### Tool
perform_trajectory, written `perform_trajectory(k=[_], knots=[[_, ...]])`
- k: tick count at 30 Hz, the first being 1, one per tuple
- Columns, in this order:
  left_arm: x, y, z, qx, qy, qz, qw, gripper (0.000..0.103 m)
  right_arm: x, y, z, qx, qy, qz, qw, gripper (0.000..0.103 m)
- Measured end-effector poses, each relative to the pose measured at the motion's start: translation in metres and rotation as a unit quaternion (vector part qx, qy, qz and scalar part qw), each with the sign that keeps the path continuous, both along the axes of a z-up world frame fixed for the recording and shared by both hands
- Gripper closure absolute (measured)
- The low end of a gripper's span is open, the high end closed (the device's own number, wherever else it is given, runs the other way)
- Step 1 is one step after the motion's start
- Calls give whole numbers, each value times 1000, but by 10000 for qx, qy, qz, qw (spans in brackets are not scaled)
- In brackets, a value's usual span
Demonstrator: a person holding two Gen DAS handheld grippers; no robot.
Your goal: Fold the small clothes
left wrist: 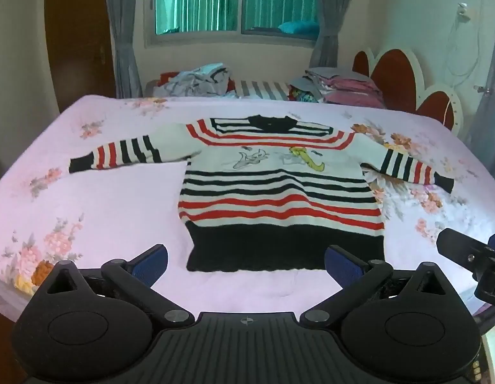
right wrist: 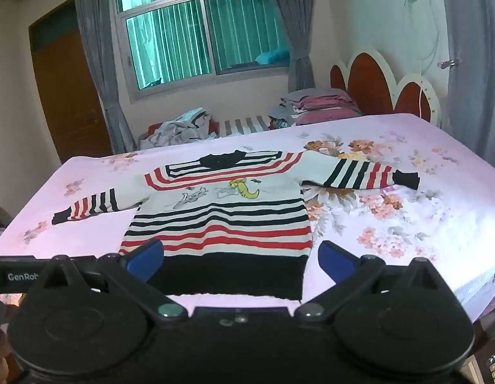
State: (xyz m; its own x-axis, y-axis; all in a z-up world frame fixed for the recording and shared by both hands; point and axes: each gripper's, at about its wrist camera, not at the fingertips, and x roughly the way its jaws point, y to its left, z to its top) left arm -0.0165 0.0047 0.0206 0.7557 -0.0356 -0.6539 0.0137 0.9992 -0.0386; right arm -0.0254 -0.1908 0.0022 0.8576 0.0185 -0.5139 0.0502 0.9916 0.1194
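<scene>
A small striped sweater [left wrist: 279, 192] in white, red and black lies flat and face up on the bed, both sleeves spread out sideways; it shows in the right wrist view too, sweater [right wrist: 221, 220]. Its black hem is nearest me. My left gripper [left wrist: 245, 265] hovers open just short of the hem, nothing between its blue pads. My right gripper [right wrist: 241, 260] is open as well, above the hem's right part, empty. The right gripper's black body [left wrist: 471, 256] shows at the right edge of the left wrist view.
The bed [left wrist: 103, 208] has a pink floral sheet. Piles of clothes [left wrist: 196, 80] and folded laundry [left wrist: 343, 86] sit at its far side. A red and white headboard [left wrist: 401, 73] stands at the right, a window [left wrist: 234, 0] with curtains behind, a wooden door [left wrist: 77, 38] at the left.
</scene>
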Motion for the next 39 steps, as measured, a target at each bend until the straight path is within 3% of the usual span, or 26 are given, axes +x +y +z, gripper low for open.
perform_trajectory(k=[39], knots=[[-8,-24,-5,144,-63,-55,9999,0,-2,2,-11,-24,161,-12,9999,0]])
